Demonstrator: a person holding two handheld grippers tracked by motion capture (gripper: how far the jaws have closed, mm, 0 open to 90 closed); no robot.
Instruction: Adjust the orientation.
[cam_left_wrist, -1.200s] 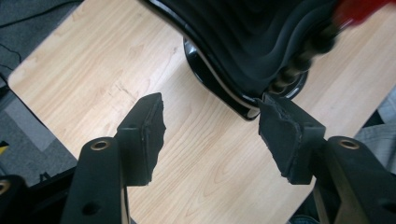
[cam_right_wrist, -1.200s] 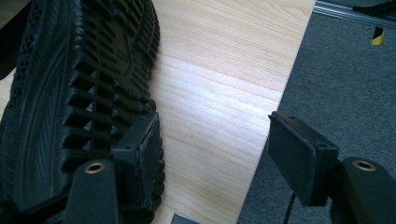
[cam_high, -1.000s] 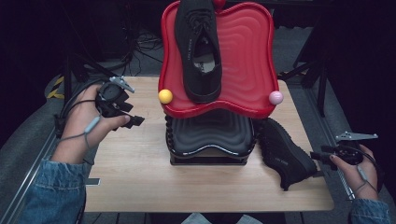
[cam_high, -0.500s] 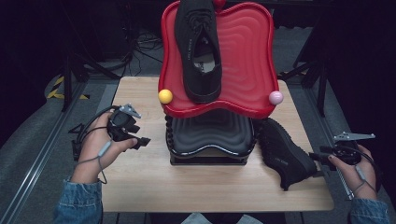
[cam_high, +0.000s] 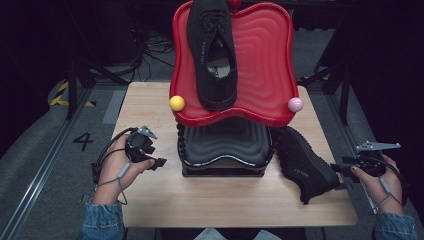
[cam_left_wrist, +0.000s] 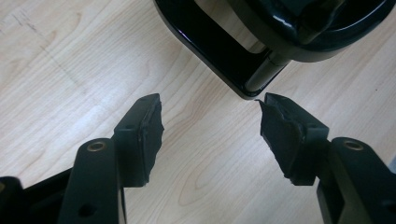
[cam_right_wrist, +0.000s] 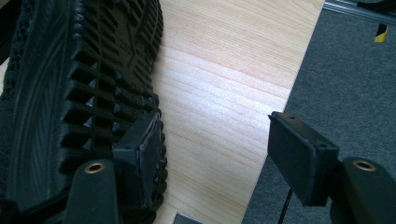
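- Dark room with cables on the floor behind, grey carpet around, and a light wooden table (cam_high: 150, 200) in the middle of it all.
- Nearest, at about 4 o'clock on the table, the black shoe (cam_high: 305, 162) lies tipped on its side by the edge, and the right gripper view looks straight at its sole (cam_right_wrist: 79, 93).
- The right gripper (cam_high: 345, 167) sits at the shoe's heel end with its jaws spread wide. One pad is right against the tread, not squeezing.
- It looks like a light knit shoe: floppy upper, stiff grippy sole. I'd pinch the heel collar or the sole edge, not the toe mesh.
- At 9 o'clock, the left gripper (cam_high: 159, 162) hangs low over bare wood, jaws wide and empty, aimed at the foot of the black stand (cam_high: 225, 150).
- Farther back, at 12 o'clock, a red tray (cam_high: 265, 65) carries the second shoe (cam_high: 212, 50), with a yellow ball (cam_high: 177, 103) and a pink ball (cam_high: 295, 104) at its near corners.
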